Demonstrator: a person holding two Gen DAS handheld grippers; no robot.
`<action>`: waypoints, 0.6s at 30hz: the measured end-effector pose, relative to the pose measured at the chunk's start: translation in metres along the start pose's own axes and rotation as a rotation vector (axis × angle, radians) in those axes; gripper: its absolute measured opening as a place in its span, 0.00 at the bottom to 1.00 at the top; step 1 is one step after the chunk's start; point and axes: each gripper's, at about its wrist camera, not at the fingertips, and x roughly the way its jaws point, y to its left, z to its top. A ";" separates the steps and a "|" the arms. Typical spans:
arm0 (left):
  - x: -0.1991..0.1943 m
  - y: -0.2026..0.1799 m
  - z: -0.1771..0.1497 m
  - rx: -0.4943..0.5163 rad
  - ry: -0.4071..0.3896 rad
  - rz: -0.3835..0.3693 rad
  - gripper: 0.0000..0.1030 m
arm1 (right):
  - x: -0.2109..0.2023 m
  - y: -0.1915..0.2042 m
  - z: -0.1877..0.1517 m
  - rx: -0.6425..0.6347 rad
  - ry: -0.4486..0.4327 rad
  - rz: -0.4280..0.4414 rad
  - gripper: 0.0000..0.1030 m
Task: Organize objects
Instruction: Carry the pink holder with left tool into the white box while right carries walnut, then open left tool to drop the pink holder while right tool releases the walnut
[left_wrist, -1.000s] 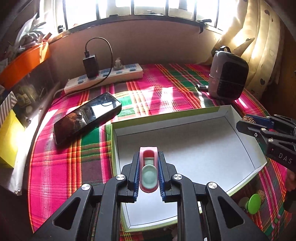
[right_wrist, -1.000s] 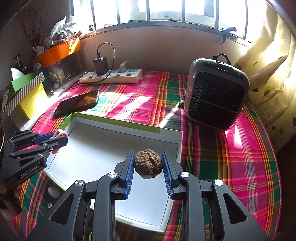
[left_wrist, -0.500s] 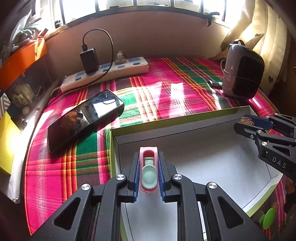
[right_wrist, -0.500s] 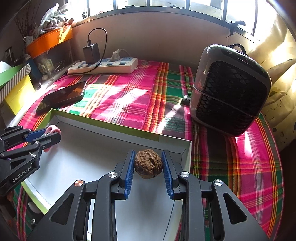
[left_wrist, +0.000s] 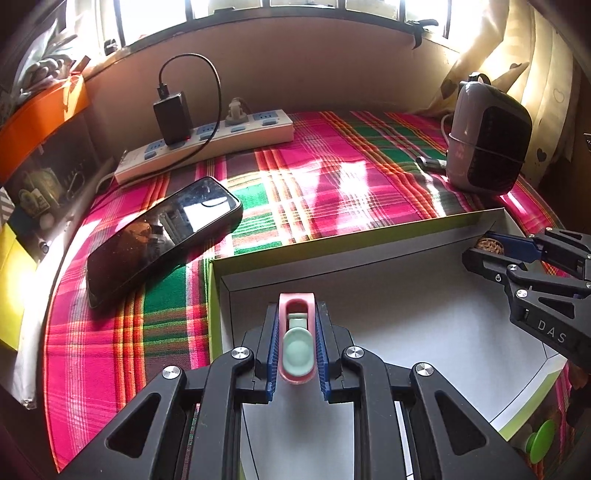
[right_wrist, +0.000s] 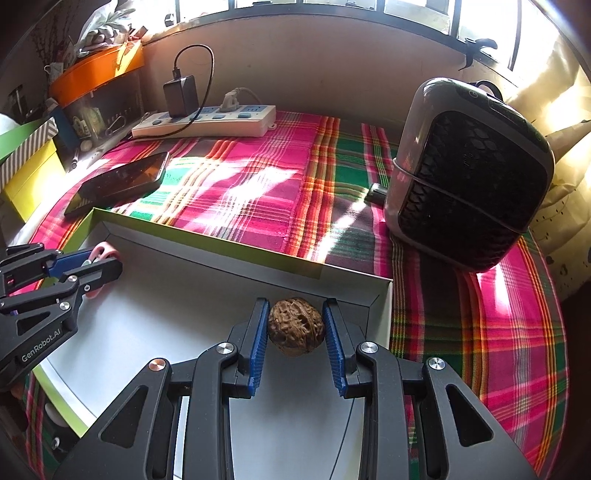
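On the far left edge of the plaid tablecloth (left_wrist: 325, 192) lies a black smartphone (left_wrist: 159, 236), screen up, and behind it, along the far edge by the wall, a white power strip (left_wrist: 207, 144) carries a black charger (left_wrist: 173, 118). In front of the phone sits a shallow box (left_wrist: 406, 258) with green outer walls and a white floor.

My left gripper (left_wrist: 296, 343) is pressed tightly on a small pink clip with a pale green tab (left_wrist: 296, 332), and it hangs over the left part of the box, near the far left corner. I cannot tell if the clip touches the floor of the box.

My right gripper (right_wrist: 296, 334) pinches a brown walnut (right_wrist: 296, 326) between its blue pads (right_wrist: 258, 343), which both press on the shell. The walnut is above the white floor, close to the far right corner of the box.

To the right, beyond the box and near the far right edge of the cloth, a grey heater (right_wrist: 469, 173) with a dark grille stands upright, with a small dark plug (right_wrist: 375, 194) just beside its left side. A pale curtain (left_wrist: 532, 66) hangs behind it.
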 end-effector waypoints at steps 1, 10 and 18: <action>0.000 -0.001 0.000 0.002 0.000 0.001 0.15 | 0.000 0.000 0.000 -0.003 0.002 -0.001 0.30; 0.000 -0.001 0.000 0.012 0.000 0.010 0.16 | 0.003 0.004 0.001 -0.016 0.012 -0.016 0.30; 0.000 -0.003 -0.001 0.015 0.003 -0.005 0.22 | 0.004 0.005 0.002 -0.011 0.015 -0.021 0.30</action>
